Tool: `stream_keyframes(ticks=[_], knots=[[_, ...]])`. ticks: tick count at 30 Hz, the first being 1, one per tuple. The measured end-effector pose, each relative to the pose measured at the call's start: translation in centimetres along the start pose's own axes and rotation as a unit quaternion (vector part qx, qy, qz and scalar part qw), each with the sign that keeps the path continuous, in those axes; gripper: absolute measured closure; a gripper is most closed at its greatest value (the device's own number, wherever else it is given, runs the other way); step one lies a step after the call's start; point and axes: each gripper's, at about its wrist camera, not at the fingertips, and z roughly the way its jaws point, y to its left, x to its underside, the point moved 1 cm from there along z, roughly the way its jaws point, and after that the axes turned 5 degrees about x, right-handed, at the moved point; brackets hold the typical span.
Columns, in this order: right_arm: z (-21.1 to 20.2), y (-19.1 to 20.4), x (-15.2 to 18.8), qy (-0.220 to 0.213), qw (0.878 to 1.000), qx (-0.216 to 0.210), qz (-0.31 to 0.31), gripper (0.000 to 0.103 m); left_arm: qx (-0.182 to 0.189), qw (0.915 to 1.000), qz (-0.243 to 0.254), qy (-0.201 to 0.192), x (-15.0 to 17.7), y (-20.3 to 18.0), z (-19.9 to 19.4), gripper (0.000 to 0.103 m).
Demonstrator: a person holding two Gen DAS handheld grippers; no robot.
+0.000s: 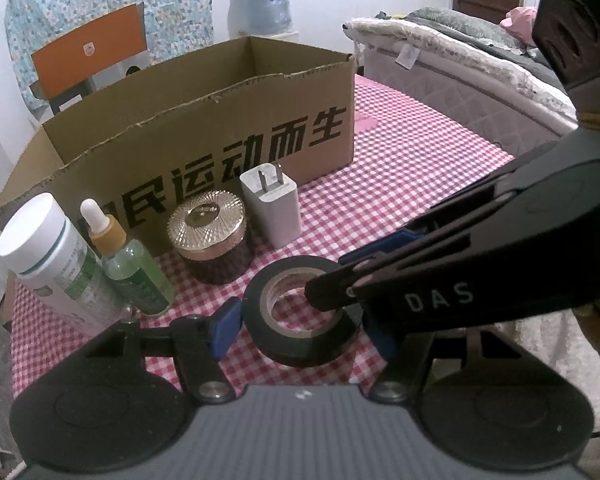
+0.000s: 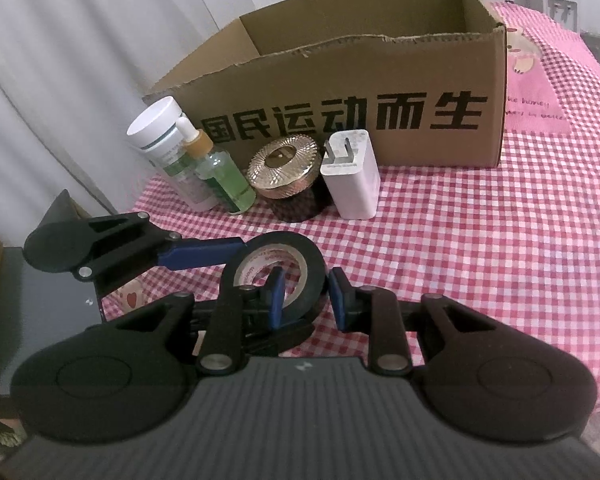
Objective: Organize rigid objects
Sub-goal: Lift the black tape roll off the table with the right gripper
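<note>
A black tape roll (image 1: 300,312) (image 2: 278,276) lies on the checked tablecloth between the blue pads of my left gripper (image 1: 304,328), whose jaws stand at its two sides, touching or nearly so. My right gripper (image 2: 306,300) reaches in from the right; one finger (image 1: 328,292) is in the roll's hole, the other is outside the wall, with a gap. Behind stand a white jar (image 1: 48,248), a green dropper bottle (image 1: 132,264), a gold-lidded jar (image 1: 212,232), a white charger (image 1: 272,204) and an open cardboard box (image 1: 204,128).
The table (image 2: 480,240) has a red-and-white checked cloth. A bed (image 1: 460,64) lies to the far right, a water jug (image 1: 268,0) behind the box, and a white curtain (image 2: 80,60) at the left edge in the right wrist view.
</note>
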Motion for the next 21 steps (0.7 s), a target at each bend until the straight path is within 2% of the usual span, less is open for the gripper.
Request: stream_keyframes(ticks=[21], knots=[[-1.2,1.1,-0.5,-0.015,1.0,0.003,-0.018,0.079,-0.01,0.9997,0.001,-0.024,0.0,0.1,-1.9,0.036]])
